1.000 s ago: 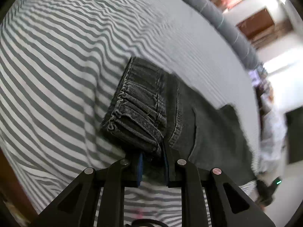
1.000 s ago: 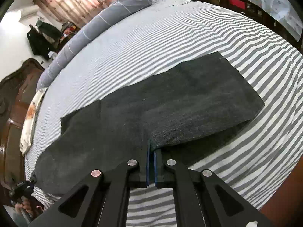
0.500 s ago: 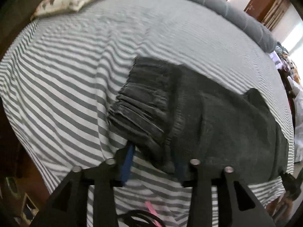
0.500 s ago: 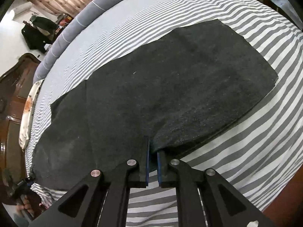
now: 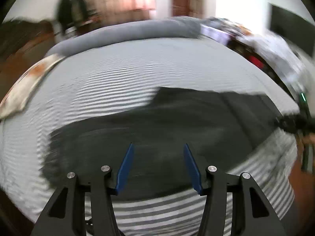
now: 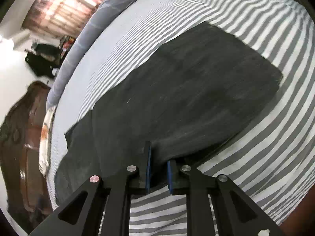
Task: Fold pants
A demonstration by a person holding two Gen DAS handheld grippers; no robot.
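Dark grey pants (image 5: 177, 122) lie folded flat on the grey-and-white striped bed sheet (image 5: 118, 78). The left wrist view is motion-blurred. My left gripper (image 5: 158, 167) hovers over the near part of the pants, its jaws opening wide and nothing pinched between the blue pads (image 5: 126, 169). In the right wrist view the pants (image 6: 187, 78) spread away from my right gripper (image 6: 159, 167). Its jaws are opening a little, and the near folded edge of the cloth lies loose in the narrow gap between them.
A long grey bolster (image 5: 128, 33) runs along the far side of the bed, and a patterned pillow (image 5: 25, 82) lies at the left. The dark wooden headboard (image 6: 17, 127) stands beyond the pillow (image 6: 44, 137). Cluttered furniture (image 5: 265, 45) lines the far right.
My left gripper let go of the gathered waistband, opened wide, rolled and swung away across the pants. My right gripper sank toward the bed and its shut jaws parted around the cloth edge.
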